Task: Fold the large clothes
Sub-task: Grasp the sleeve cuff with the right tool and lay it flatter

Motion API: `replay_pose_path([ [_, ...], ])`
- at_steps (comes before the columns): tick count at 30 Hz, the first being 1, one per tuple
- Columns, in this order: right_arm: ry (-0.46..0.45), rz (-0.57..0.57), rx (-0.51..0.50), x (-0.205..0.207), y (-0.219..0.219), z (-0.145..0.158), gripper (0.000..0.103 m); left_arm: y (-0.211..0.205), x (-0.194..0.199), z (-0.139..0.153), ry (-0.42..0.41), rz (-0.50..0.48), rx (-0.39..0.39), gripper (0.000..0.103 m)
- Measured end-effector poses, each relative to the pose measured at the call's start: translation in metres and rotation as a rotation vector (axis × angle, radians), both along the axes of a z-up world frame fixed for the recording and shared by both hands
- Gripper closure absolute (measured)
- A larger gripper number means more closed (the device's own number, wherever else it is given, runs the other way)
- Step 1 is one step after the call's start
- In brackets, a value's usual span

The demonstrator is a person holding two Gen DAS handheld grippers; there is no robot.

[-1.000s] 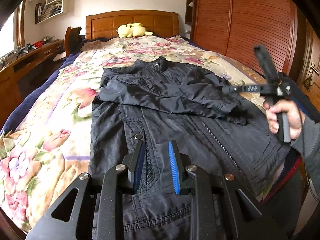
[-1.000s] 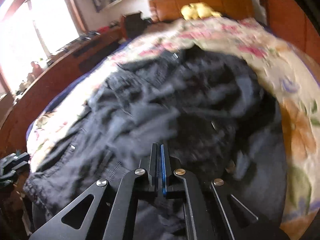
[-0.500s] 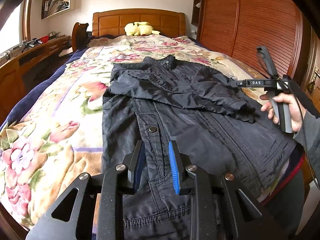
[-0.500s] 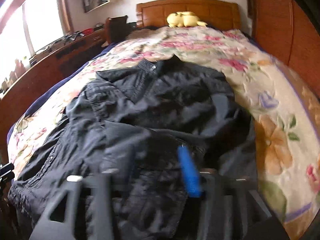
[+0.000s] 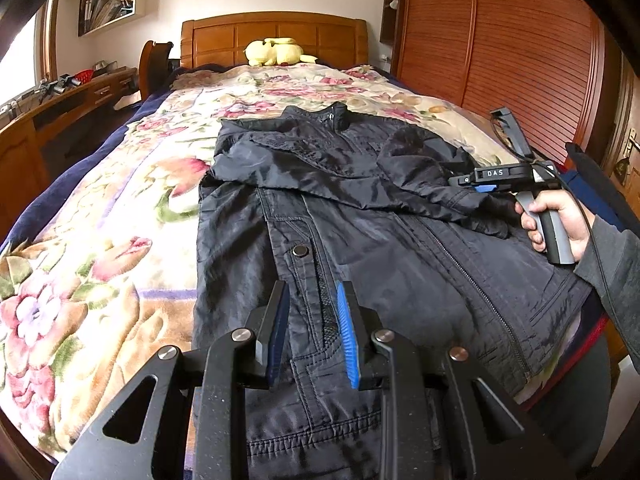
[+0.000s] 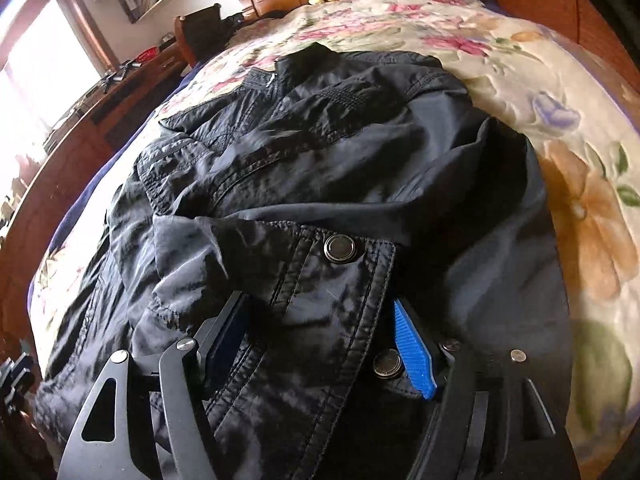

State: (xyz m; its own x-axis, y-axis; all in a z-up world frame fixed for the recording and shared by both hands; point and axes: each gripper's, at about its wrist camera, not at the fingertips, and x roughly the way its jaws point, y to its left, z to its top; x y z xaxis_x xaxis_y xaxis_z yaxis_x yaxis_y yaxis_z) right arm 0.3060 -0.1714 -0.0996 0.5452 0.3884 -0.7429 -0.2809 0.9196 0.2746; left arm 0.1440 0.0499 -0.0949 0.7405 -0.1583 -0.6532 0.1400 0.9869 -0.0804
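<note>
The right gripper (image 6: 320, 344) has its fingers spread wide, and the sleeve cuff (image 6: 320, 292) of the black jacket (image 5: 360, 220) lies loose in the gap between them; the blue pad (image 6: 412, 348) on one side and the dark pad on the other stand clear of the cloth, so nothing is pinched. A second ago these fingers were pressed tight together; they sprang apart shortly afterwards and have kept that width since. In the left wrist view the right gripper (image 5: 472, 184) now sits lower and closer to the folded sleeve than before, held by a hand (image 5: 556, 216) in a grey cuff at the jacket's right edge.

The left gripper (image 5: 310, 328) has its fingers set narrowly apart, with nothing between them, the same gap as a second ago. It hangs over the jacket's lower front, near the snap button (image 5: 300, 251) on the placket.

The jacket lies flat on the flowered bedspread (image 5: 100, 260), collar toward the wooden headboard (image 5: 276, 38), with one sleeve folded across the chest. Since the first frame the sleeve has settled flatter, its cuff resting at the right side. A yellow plush toy (image 5: 276, 52) sits by the headboard, and a slatted wardrobe (image 5: 520, 40) stands to the right.
</note>
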Motion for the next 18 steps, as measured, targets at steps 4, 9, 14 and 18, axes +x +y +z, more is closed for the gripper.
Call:
replay_pose_path([
  [4, -0.058, 0.063, -0.009, -0.018, 0.007, 0.008, 0.089, -0.002, 0.0, -0.004, 0.01, -0.003, 0.006, 0.077],
  [9, -0.18, 0.121, -0.008, -0.042, 0.013, 0.039, 0.093, 0.001, 0.001, -0.006, 0.011, 0.002, 0.003, 0.077],
  [14, -0.279, 0.253, 0.053, -0.069, 0.051, 0.083, 0.093, 0.014, 0.0, -0.006, 0.01, 0.034, 0.002, 0.077],
  [18, -0.292, 0.34, 0.021, -0.093, 0.106, 0.096, 0.091, 0.029, -0.003, -0.006, 0.009, 0.071, -0.007, 0.077],
])
